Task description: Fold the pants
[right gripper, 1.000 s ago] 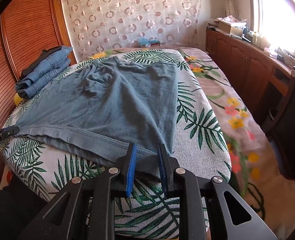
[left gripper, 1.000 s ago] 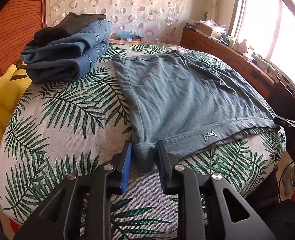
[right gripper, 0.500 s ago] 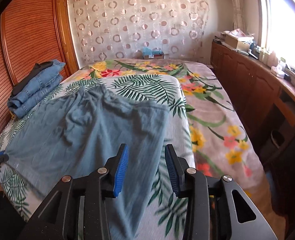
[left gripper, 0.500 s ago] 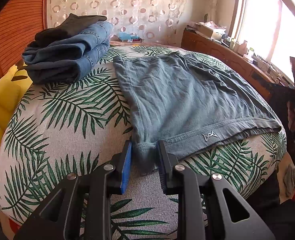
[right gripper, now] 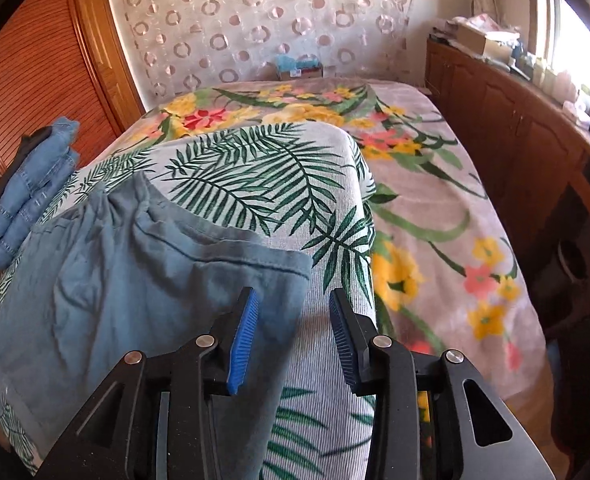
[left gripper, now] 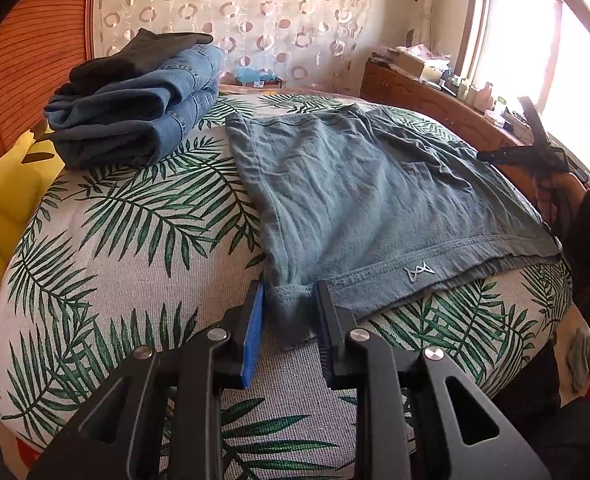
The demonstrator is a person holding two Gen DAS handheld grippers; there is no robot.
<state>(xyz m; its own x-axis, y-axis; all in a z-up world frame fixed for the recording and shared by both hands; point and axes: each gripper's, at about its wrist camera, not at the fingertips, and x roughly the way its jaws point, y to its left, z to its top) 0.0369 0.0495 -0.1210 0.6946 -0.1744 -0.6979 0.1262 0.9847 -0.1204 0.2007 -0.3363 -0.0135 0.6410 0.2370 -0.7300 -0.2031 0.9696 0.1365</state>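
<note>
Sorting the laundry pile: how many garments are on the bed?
3, perhaps more hidden: teal pants spread out in front; folded blue jeans far left by the headboard; a dark garment on top of them.

The right gripper (right gripper: 293,336) is now lifted off the near hem of the teal pants (right gripper: 135,288), its jaws wider apart and empty, hovering farther along the leaf-print bedcover (right gripper: 263,168), above the garment's right edge.
</note>
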